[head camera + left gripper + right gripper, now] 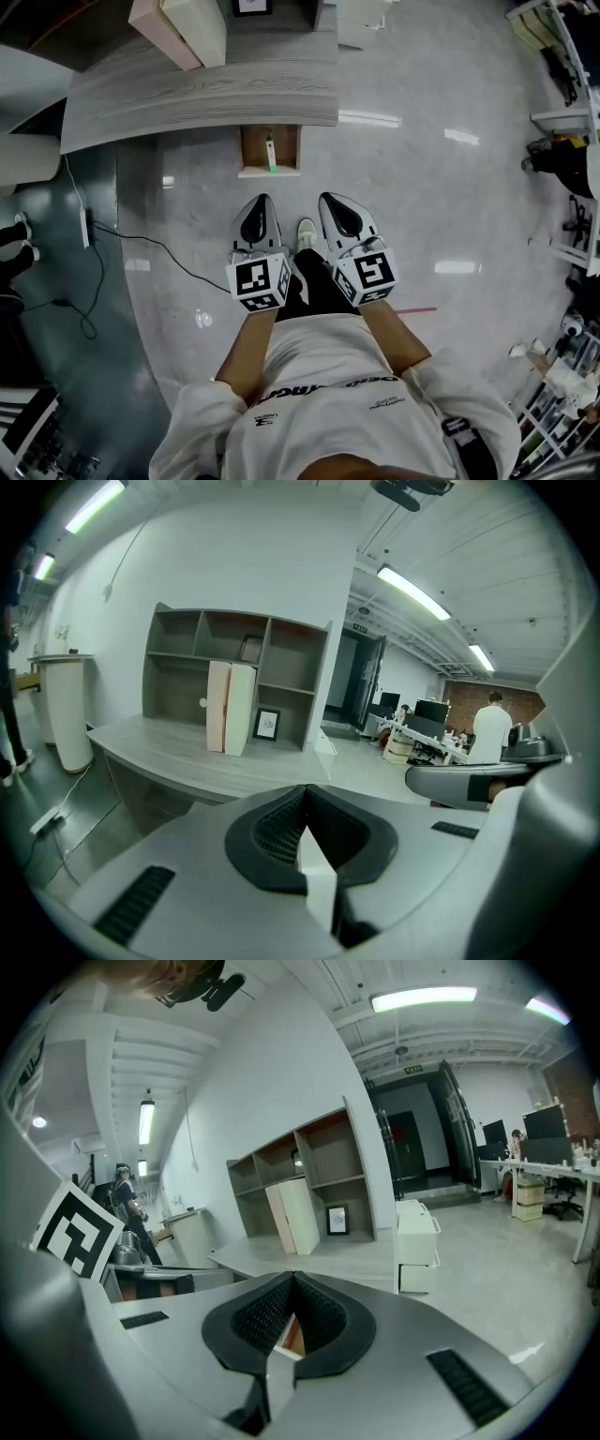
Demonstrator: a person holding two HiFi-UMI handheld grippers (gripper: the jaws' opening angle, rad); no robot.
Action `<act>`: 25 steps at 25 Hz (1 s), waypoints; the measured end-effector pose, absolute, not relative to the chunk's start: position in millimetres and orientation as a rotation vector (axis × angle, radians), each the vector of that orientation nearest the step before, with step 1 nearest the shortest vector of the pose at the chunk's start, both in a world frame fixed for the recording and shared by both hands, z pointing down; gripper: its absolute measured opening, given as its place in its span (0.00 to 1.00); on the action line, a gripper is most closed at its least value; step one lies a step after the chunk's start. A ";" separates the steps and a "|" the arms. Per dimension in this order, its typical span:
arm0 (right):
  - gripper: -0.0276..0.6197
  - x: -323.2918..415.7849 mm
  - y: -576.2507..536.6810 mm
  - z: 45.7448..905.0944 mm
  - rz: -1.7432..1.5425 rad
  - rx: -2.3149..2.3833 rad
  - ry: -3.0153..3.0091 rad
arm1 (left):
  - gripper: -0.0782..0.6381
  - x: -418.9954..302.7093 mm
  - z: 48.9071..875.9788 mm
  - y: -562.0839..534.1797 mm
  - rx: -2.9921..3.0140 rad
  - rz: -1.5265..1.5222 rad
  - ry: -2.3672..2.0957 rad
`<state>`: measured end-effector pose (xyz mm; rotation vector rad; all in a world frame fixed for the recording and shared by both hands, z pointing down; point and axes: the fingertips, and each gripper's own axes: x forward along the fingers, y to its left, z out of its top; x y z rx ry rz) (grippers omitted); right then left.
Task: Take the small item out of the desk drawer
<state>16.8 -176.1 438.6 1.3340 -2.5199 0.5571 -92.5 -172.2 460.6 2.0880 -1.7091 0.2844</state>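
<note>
A small wooden drawer (251,150) stands pulled out from under the grey desk (206,89). Inside it lies a small green and white item (271,153). My left gripper (260,201) and right gripper (331,199) hang side by side over the floor, short of the drawer and pointing toward it. Both are shut with nothing between the jaws. In the left gripper view the shut left gripper (305,791) faces the desk (187,752). In the right gripper view the right gripper (292,1279) is also shut and empty. A brown strip shows behind its jaws.
A shelf unit (234,677) with pale upright folders (230,708) and a picture frame (267,724) sits on the desk. A black cable (141,246) trails over the floor at left. A white drawer cabinet (415,1241) stands right of the desk. A person (489,728) is at distant desks.
</note>
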 end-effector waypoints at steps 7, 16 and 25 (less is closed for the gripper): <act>0.09 16.5 -185.2 481.4 0.603 1.281 -2.496 | 0.13 -79.7 506.6 -183.1 2.039 0.331 -1.685; 0.09 18.4 -194.5 528.3 0.659 1.253 -2.459 | 0.13 -83.2 570.0 -203.0 1.976 0.428 -1.692; 0.09 26.6 -201.9 572.0 0.693 1.247 -2.420 | 0.13 -87.1 631.9 -221.2 1.886 0.519 -1.680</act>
